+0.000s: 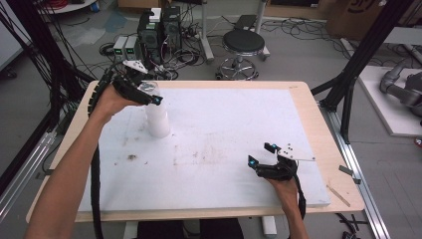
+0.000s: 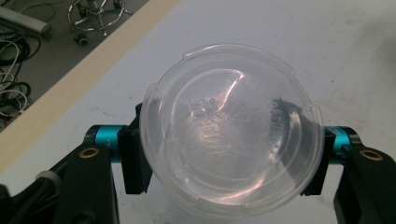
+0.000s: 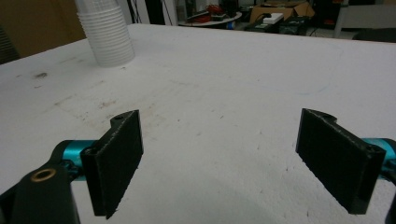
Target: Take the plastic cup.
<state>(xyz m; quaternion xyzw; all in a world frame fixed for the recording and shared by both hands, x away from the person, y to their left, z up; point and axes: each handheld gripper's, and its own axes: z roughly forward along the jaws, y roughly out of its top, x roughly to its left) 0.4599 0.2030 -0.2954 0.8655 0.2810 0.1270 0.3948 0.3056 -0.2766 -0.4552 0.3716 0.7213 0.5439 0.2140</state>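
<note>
Thin, light, easily crushed clear cup (image 2: 231, 126) pinched across its rim by left gripper (image 2: 231, 158) above cup stack (image 1: 158, 119); right gripper (image 3: 233, 163) wide open, empty.

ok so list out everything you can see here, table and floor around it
clear plastic cup: one, see-through, clamped between the left gripper's jaws above the stack
stack of cups: one stack, translucent white, upside down on the far left part of the table
table: one, white top with wooden edge, faint brown stains near the middle
stool: one, black round seat, chrome base, on the floor beyond the table
computer towers: two, black, on the floor beyond the table's left corner, amid cables
black frame posts: right of the table
left gripper: black with teal tips, shut on the cup, held in the left hand
right gripper: black with teal tips, jaws open, low over the near right of the table
</note>
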